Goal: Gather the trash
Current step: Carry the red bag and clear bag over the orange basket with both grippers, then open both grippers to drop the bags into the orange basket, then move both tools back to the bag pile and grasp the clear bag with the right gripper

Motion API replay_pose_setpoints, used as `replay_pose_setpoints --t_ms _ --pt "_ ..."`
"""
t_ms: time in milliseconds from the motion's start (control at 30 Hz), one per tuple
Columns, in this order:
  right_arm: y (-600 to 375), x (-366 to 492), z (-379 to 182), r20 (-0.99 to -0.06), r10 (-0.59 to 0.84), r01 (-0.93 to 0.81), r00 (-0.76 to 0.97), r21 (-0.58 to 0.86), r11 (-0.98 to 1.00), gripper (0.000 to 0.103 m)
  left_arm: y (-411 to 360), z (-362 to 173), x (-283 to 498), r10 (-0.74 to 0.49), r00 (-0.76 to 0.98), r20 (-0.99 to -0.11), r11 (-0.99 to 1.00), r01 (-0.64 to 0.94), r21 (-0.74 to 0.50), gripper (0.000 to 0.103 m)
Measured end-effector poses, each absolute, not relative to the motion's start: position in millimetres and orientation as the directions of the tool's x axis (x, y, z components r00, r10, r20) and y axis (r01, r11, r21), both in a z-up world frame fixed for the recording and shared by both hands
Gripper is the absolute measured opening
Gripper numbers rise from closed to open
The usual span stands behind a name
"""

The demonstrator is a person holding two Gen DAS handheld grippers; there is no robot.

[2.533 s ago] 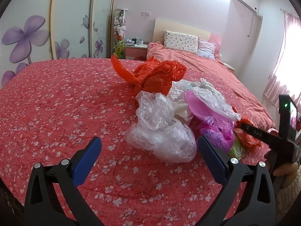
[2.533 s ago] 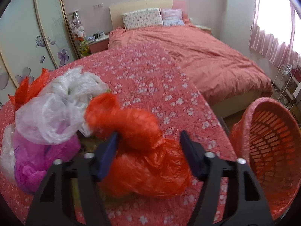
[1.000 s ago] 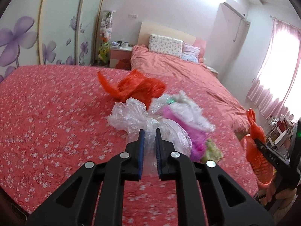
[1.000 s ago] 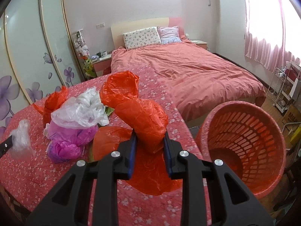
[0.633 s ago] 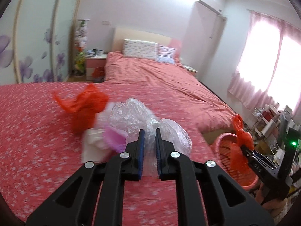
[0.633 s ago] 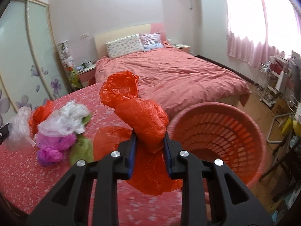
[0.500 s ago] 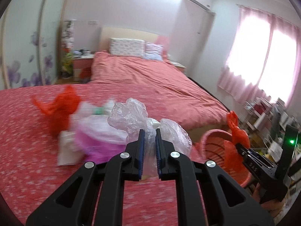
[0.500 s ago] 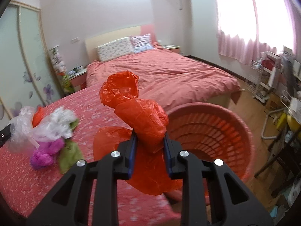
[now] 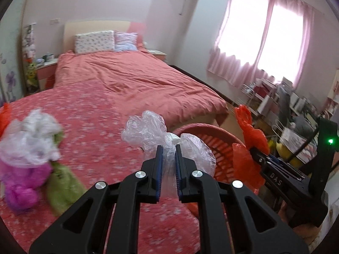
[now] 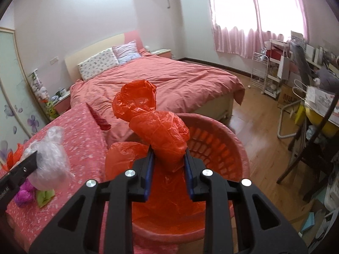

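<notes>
My left gripper [image 9: 167,155] pinches a clear plastic bag [image 9: 146,131] near the red basket [image 9: 211,131]; my right gripper [image 10: 168,158] clamps an orange bag [image 10: 159,133] over that basket [image 10: 214,141]. Only the left view shows leftover bags [image 9: 29,148] on the bedspread [image 9: 95,114].

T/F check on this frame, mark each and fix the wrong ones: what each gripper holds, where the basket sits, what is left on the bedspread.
1. The right gripper is shut on an orange bag. True.
2. The left gripper is open and holds nothing. False: it is shut on a clear plastic bag.
3. The orange bag hangs over the red basket. True.
4. The basket stands on the flowered bedspread. False: it sits off the bedspread's edge, lower down.
5. No trash is left on the bedspread. False: a white bag, a purple bag and a green bag lie there.
</notes>
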State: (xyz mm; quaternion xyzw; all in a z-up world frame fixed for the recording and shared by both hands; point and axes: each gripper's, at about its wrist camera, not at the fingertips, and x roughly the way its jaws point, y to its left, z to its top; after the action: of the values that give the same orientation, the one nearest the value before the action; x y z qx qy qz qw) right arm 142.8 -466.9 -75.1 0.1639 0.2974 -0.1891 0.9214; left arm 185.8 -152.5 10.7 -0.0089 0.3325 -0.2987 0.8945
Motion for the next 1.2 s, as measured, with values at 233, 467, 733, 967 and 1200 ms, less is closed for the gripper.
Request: replay_pose_setpoints --t_ms 233,467,733,967,1200 --pt "-486 139 -86 -0.613 -0.27 0.473 0.743 0.195 0.859 0.026 -181 6 190 -0.586 0.553 -0.593 0.782 0.577 -0.235 0.011" --pt "-493 141 -88 -0.615 -0.267 0.481 0.742 0.211 0.851 0.027 -199 3 190 -0.617 0.517 -0.593 0.747 0.622 -0.235 0.011" --pt "-507 146 -96 -0.632 -0.241 0.49 0.736 0.253 0.834 0.037 -207 -11 198 -0.607 0.485 -0.629 0.75 0.611 -0.254 0.03" --pt "-512 145 -103 -0.641 -0.238 0.5 0.73 0.263 0.825 0.052 -204 -20 199 -0.567 0.496 -0.657 0.778 0.584 -0.231 0.049" --pt "-497 146 -97 -0.628 -0.268 0.489 0.731 0.209 0.847 0.06 -181 -18 198 -0.506 0.552 -0.662 0.826 0.532 -0.187 0.066"
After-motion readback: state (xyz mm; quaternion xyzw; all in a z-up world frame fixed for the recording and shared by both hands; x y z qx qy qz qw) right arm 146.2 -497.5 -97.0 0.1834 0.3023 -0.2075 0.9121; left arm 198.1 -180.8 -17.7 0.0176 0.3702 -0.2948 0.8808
